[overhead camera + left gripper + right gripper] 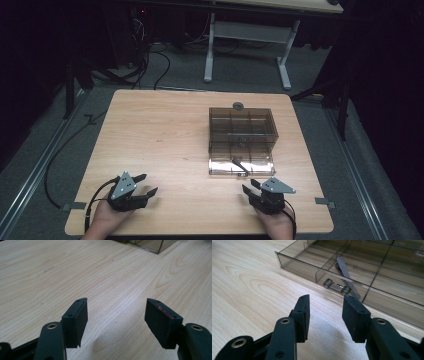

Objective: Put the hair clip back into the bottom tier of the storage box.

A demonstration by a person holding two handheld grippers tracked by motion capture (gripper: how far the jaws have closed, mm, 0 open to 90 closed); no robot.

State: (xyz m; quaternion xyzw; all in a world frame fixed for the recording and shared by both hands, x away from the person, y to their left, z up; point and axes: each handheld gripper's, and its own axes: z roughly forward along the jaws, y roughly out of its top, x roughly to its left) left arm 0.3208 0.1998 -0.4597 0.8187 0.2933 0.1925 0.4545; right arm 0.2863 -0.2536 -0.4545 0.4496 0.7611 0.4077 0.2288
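My right gripper (251, 185) rested on the table (165, 130) with its jaws spread and nothing between them, just near the handle (336, 286) of the open drawer (241, 165). My left gripper (145, 184) lay far to the left, also spread and holding nothing.
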